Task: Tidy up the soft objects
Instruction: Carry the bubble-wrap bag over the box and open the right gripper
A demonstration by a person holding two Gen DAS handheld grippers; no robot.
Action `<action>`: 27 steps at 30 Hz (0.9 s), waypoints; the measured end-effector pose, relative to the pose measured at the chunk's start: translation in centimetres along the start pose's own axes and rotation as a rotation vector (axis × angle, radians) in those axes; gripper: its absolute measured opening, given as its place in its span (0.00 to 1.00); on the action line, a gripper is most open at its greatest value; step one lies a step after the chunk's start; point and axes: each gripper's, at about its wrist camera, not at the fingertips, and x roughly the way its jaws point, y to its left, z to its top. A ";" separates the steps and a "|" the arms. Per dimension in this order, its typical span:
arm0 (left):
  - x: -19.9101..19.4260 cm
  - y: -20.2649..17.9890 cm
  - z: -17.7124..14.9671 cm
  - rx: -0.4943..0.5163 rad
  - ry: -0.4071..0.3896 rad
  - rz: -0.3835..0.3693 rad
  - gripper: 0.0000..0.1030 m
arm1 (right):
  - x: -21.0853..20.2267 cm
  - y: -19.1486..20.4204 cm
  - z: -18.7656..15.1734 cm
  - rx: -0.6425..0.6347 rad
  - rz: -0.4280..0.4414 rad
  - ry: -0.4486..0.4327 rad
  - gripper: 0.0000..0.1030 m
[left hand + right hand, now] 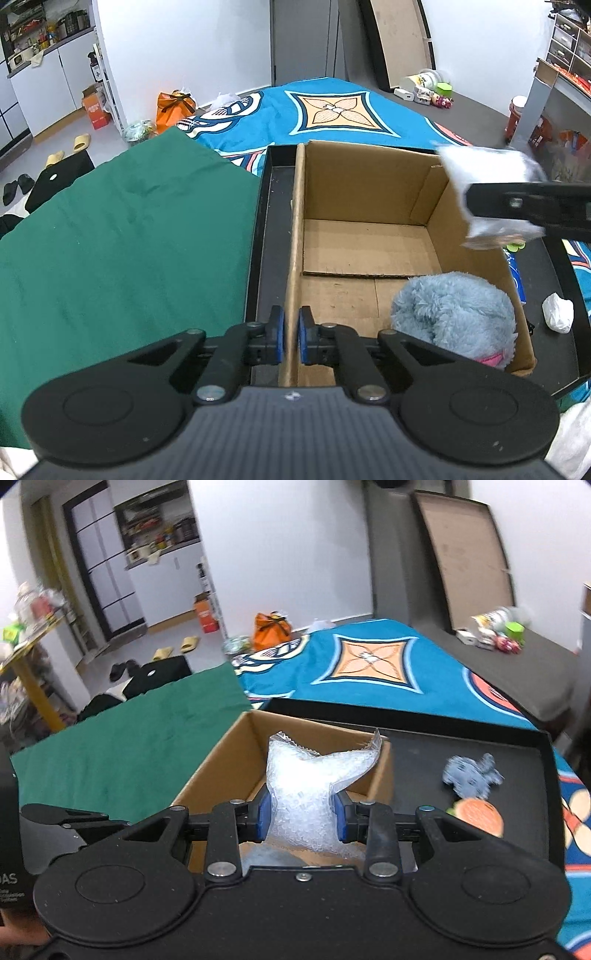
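On the left, a green cloth (122, 236) is spread flat, and just beside its right edge a black tray (271, 206) is set, with an open cardboard box (369, 192) standing inside it. The left wall of the box is pinched between the blue pads of the left gripper (291, 336), whose jaws are closed tight on the cardboard edge. Inside the box, in the near right corner, a fluffy blue plush toy (452, 314) is seen lying against the right wall, to the right of the left gripper and apart from it. Further right, a clear bag of small white beads (308, 794) is held by the right gripper (303, 821), whose jaws are nearly closed and pressed into the bag's sides so that it bulges above them; the bag is carried above the right rim of the box. To the right of the box, on the bare tray floor, a small grey-blue stuffed toy (472, 775) and an orange round soft toy (478, 818) are seen lying just beside each other, with a white crumpled lump (557, 312) close by.
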 end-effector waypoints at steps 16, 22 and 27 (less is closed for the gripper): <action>-0.2 0.3 0.1 -0.025 -0.001 0.002 0.11 | -0.3 0.0 -0.5 0.081 0.013 -0.005 0.79; -0.7 0.0 0.0 -0.023 0.003 0.014 0.13 | -1.6 -0.9 -1.7 0.096 -0.033 -0.016 0.84; -1.0 -0.4 0.0 -0.018 0.003 0.022 0.26 | -2.5 -2.1 -2.9 0.115 -0.059 -0.024 0.86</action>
